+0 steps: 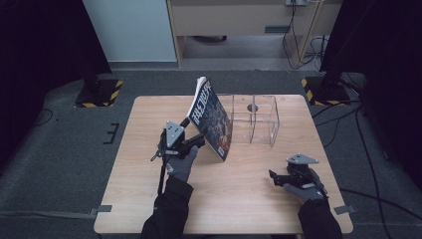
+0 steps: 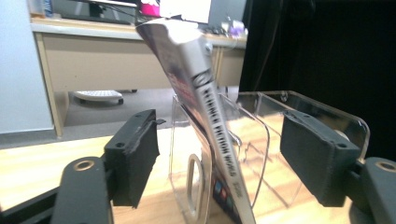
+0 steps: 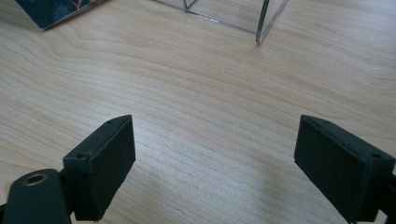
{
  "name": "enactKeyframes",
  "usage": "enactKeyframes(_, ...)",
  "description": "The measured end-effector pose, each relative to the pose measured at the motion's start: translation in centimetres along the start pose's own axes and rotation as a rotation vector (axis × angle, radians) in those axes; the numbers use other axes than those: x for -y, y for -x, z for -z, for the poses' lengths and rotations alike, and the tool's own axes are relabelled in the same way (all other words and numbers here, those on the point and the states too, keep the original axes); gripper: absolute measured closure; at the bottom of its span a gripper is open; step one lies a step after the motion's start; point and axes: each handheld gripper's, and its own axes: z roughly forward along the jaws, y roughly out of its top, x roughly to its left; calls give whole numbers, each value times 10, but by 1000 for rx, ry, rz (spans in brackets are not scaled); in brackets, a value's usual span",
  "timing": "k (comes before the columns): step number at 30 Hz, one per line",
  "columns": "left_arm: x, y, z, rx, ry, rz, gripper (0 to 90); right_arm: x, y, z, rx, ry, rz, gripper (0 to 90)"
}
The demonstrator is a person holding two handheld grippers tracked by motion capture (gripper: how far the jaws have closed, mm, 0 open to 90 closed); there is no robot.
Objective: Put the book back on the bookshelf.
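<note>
One magazine between open left gripper pads, untouched.

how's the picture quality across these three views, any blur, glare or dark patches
High view: the table is evenly lit, but both side edges fall into near-black and the magazine cover is too soft to read. Left gripper view: the magazine's top is blurred and washed pale by glare, while the clear holder catches reflections. Right gripper view: the wood grain is sharp, with soft shadows beneath the jaws.

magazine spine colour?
Silver-grey with dark lettering; the magazine shows it best in the left gripper view. Its cover is dark blue with white characters in the high view.
</note>
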Motion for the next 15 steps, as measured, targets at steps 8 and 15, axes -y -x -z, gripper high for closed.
enactKeyframes(8, -16, -3, 17, 44, -58, -49, 246, 0, -1, 2, 3, 8, 0, 119)
enactKeyframes(15, -1, -18, 32, 75, -150, -35, 240, 0, 0, 4, 2, 14, 3, 116)
